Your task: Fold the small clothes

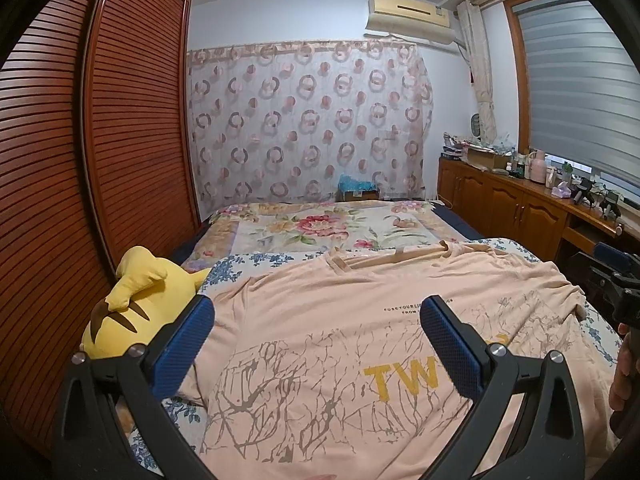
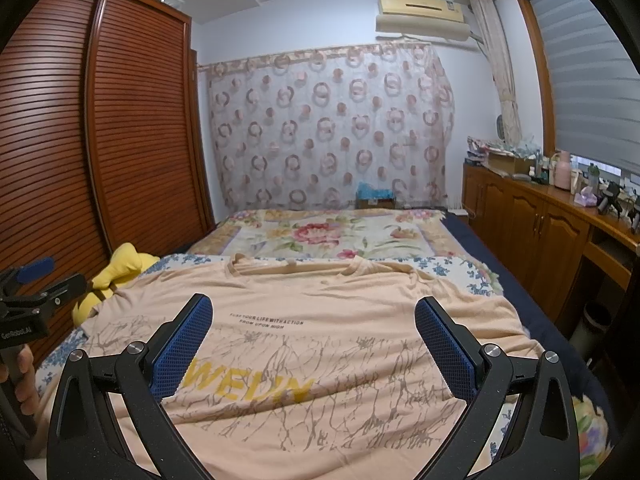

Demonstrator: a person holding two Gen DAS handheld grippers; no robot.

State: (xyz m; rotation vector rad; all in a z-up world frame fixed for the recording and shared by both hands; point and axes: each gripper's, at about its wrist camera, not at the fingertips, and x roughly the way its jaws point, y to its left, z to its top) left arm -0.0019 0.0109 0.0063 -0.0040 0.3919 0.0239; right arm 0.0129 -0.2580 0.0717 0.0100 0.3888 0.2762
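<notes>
Bedroom seen from 2 wrist cameras, both looking along a bed [image 2: 472,236] toward a far wall. Dark red-brown louvred wardrobe doors [image 1: 132,120] fill the left side. A sheer curtain [image 2: 332,128] printed with pink and brown rings covers the far wall, and a cream air conditioner [image 1: 412,16] hangs above it; the small label on it is too small to read. A window with grey striped blinds [image 1: 580,80] and a low wooden cabinet [image 2: 532,220] crowded with bottles and boxes line the right side.

A floral bedspread [image 1: 320,228] with large pink blooms covers the far half of the bed. On the near half, a peach T-shirt [image 2: 320,300] lies spread flat, front up, collar toward the far wall. Small black print on its chest reads "FUSE YOUR LIFE WITH ACTION" and below it "FROM UPON HIGH". Larger yellow letters lower down are partly hidden; "TW" shows in the left view and "WEDN" in the right. A tan branching line pattern surrounds the letters.

A yellow plush toy [image 1: 132,304] with brown stripes sits at the left edge of the bed, just beside the shirt.

The left gripper [image 1: 316,340] hovers over the shirt's left part, its blue-padded jaws spread wide and holding nothing. The right gripper [image 2: 314,344] hovers over the chest print, jaws likewise spread wide and empty. In the right view, the left gripper's handle carries white lettering, "GenRobot.AI".
</notes>
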